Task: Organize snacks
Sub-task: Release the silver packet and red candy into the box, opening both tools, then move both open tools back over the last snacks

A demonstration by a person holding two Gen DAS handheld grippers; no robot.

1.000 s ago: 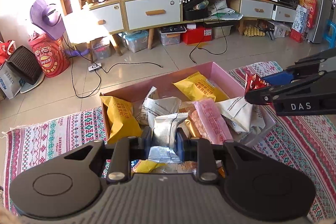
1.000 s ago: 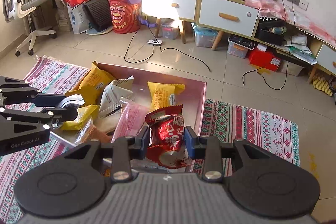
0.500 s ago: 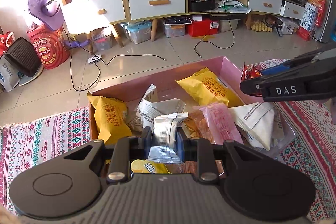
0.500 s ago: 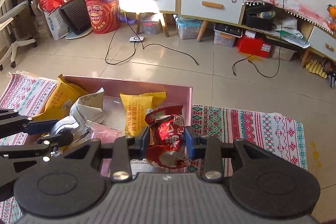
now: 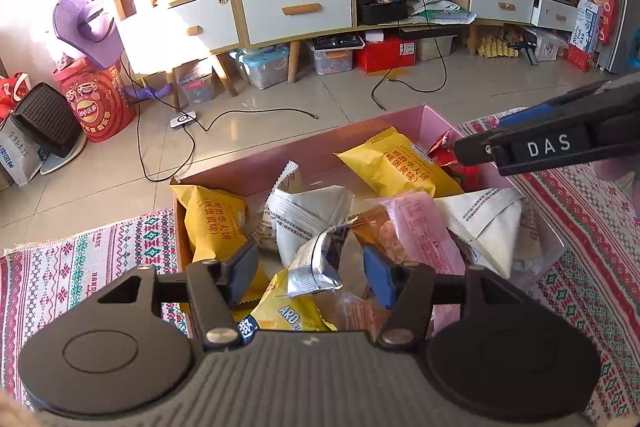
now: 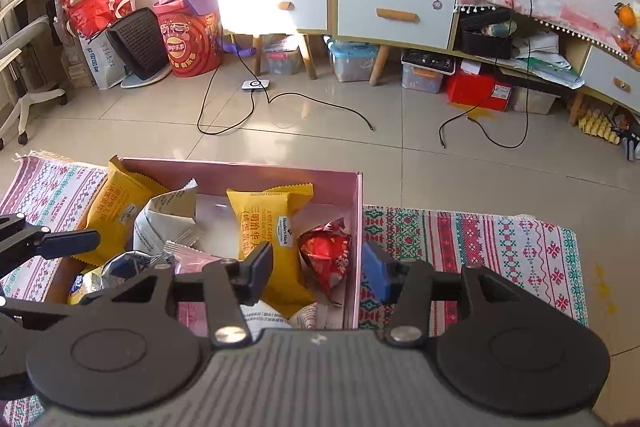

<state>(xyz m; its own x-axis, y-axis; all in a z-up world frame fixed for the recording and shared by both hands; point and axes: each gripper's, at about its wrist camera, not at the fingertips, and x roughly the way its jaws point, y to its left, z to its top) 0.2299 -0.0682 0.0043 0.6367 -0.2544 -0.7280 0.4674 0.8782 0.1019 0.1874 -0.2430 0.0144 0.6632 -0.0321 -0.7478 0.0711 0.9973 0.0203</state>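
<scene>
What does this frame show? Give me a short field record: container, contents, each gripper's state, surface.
container: pink box, open top, on the rug
contents: yellow packets, white triangular packets, pink packet, silver packet, red packet
left gripper: open, silver packet lying between its fingers
right gripper: open, above the box's right wall, red packet below in the corner
surface: patterned rug on tiled floor

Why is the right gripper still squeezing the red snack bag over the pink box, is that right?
Not quite. The right gripper is open, and the red snack bag lies loose inside the pink box, against its right wall. The right wrist view shows the fingers spread wide, not touching it. The bag is in the box, as you said.
</scene>
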